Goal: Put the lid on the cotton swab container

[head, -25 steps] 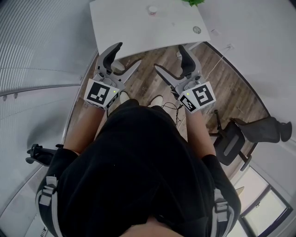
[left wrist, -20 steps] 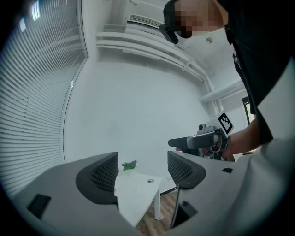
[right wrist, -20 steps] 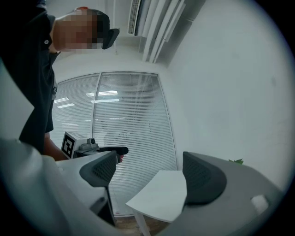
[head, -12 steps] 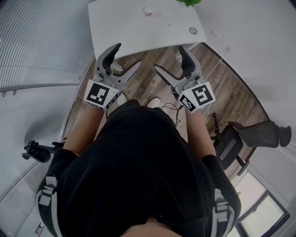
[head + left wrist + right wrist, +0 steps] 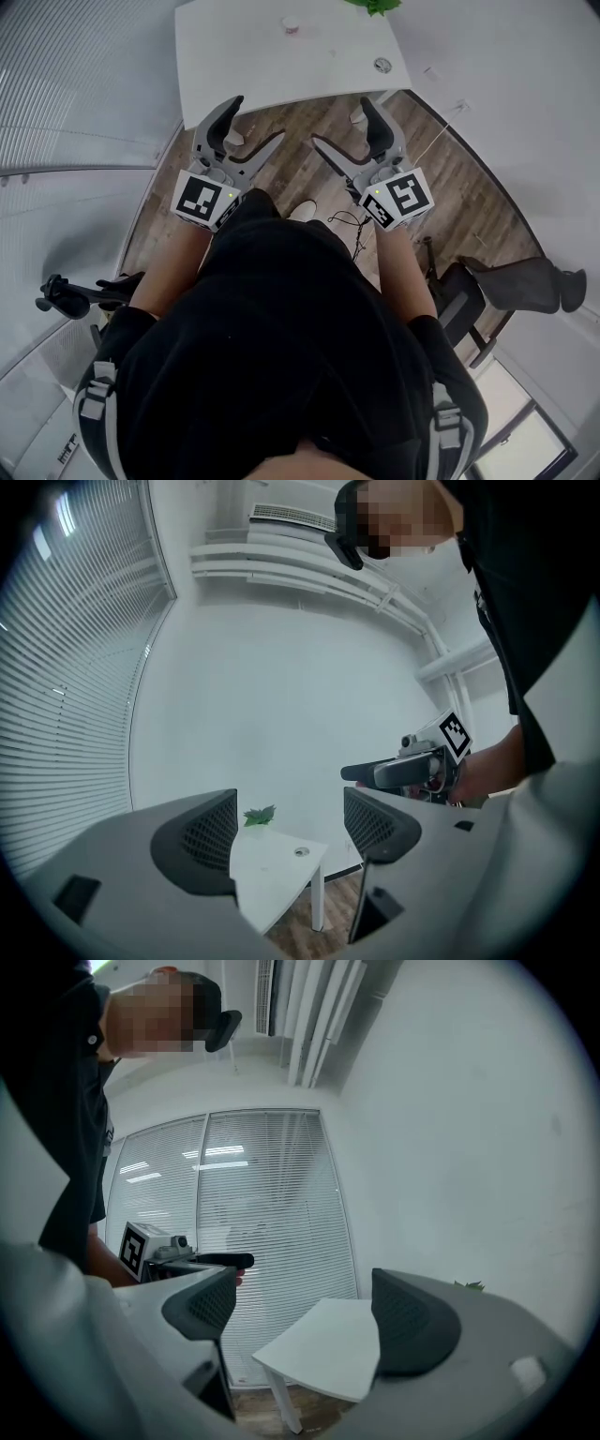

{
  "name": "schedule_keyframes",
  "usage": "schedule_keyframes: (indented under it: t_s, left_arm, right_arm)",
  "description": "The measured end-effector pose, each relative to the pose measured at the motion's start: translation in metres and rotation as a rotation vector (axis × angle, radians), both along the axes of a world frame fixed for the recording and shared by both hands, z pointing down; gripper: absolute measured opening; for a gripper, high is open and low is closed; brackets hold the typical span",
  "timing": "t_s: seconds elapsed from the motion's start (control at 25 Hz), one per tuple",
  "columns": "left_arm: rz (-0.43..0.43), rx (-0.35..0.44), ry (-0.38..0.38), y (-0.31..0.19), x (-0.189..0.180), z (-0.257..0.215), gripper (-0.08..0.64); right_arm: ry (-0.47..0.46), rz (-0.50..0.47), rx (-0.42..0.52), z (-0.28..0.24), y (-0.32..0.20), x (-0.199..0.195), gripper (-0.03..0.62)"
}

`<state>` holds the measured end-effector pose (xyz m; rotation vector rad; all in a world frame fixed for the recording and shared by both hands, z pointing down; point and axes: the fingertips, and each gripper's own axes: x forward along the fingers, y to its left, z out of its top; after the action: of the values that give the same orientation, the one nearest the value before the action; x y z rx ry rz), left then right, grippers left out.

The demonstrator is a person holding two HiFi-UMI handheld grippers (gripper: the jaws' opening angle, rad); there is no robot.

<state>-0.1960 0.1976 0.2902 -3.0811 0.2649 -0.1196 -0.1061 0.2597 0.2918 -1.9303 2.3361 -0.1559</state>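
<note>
Head view: the person stands over a wooden floor with two grippers held out in front at about the same height, one in each hand. The left gripper has its jaws spreading wider at this moment. The left gripper view shows only air between the two dark pads, with the bench seen through the gap, so it grasps nothing. The right gripper is likewise released: the right gripper view shows its two pads standing well apart with nothing between them. Each gripper carries one marker cube close to the hand.

One white bench stands ahead of both grippers and well apart from them. Three things rest on it. One small round cotton swab container sits near the far edge. One flat round lid lies near the bench's right corner, well apart from the container and not on it. One green plant sits at the far right edge.

On the floor to the person's right stands one dark office chair. One pale shoe shows below the grippers, between the forearms. Slatted blinds cover the wall on the left.
</note>
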Motion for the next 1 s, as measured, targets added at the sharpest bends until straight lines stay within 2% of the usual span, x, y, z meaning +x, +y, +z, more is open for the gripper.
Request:
schedule_keyframes:
  t_s: [0.4, 0.68, 1.0]
  left_arm:
    - [-0.003, -0.006, -0.008, -0.012, 0.02, 0.009, 0.337]
    - [0.019, -0.017, -0.001, -0.047, 0.057, 0.014, 0.337]
    - [0.012, -0.03, -0.01, -0.109, 0.084, 0.016, 0.337]
  right_arm:
    - [-0.01, -0.002, -0.001, 0.006, -0.015, 0.017, 0.449]
    - [-0.003, 0.025, -0.019, 0.01, -0.047, 0.052, 0.449]
    - [-0.003, 0.026, -0.029, 0.008, -0.108, 0.077, 0.449]
